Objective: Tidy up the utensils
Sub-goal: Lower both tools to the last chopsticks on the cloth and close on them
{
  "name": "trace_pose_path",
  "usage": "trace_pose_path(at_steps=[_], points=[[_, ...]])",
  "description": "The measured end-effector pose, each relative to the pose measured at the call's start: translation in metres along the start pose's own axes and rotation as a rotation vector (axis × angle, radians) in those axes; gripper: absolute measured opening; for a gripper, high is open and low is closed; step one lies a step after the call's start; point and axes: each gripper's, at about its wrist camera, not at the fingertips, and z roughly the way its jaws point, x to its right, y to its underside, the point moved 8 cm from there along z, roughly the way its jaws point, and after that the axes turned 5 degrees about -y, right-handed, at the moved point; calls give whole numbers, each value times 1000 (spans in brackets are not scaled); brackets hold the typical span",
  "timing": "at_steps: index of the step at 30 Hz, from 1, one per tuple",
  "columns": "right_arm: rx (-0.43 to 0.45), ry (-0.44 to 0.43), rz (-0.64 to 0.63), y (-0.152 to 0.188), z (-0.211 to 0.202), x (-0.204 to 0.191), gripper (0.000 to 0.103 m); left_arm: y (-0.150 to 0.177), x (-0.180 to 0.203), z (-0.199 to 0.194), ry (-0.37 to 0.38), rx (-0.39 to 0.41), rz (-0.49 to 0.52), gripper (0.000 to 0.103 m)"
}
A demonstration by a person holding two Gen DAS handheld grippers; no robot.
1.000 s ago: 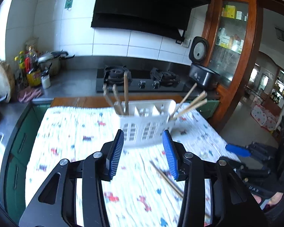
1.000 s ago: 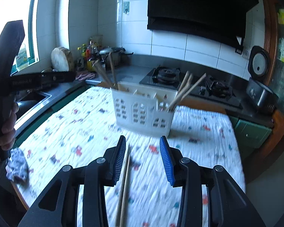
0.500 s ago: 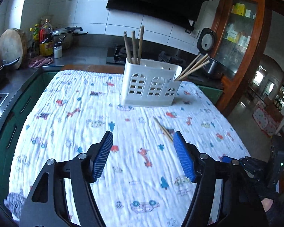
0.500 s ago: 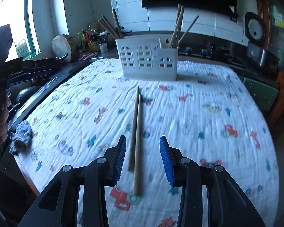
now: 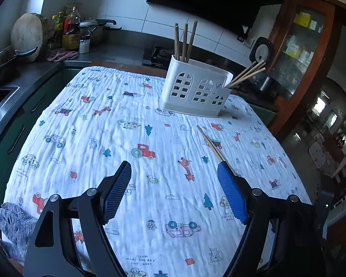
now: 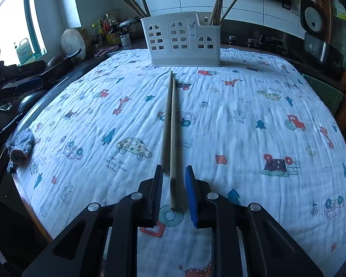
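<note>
A white slotted utensil holder point(image 5: 195, 90) stands on the far side of the printed tablecloth point(image 5: 117, 138), with several wooden chopsticks upright in its two end compartments. It also shows in the right wrist view point(image 6: 184, 40). Two wooden chopsticks point(image 6: 170, 124) lie side by side on the cloth, pointing at the holder. My right gripper point(image 6: 174, 173) is low over their near ends, jaws narrowly apart on either side, not clamped. In the left wrist view the chopsticks point(image 5: 210, 143) lie ahead of the right finger. My left gripper point(image 5: 174, 168) is wide open and empty above the cloth.
A grey cloth point(image 6: 20, 146) lies at the table's left edge. The counter behind holds a stove point(image 6: 260, 40), bottles point(image 5: 69, 32), a pot, a wooden block point(image 5: 27, 34) and a rice cooker point(image 6: 320, 43). A wooden cabinet point(image 5: 306, 46) stands at right.
Both grippers pulled back from the holder and dropped toward the near table edge. The left jaws widened. The right jaws now straddle the near ends of the two chopsticks.
</note>
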Motion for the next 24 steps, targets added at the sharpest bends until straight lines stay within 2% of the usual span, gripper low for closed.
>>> trace_pose_path(at_steps=[15,18,20,24], points=[[-21,32,-15,-12,20,7,14,15,-2,7,4,-36,-7,77],[-19,49,-37,-13,22,6,13,19,4,10,4,-44,4,77],[-15,68,-53,-13,22,6,8,23,9,13,8,-55,9,77],[-2,57,-29,-11,17,11,7,33,23,20,12,-72,22,77]])
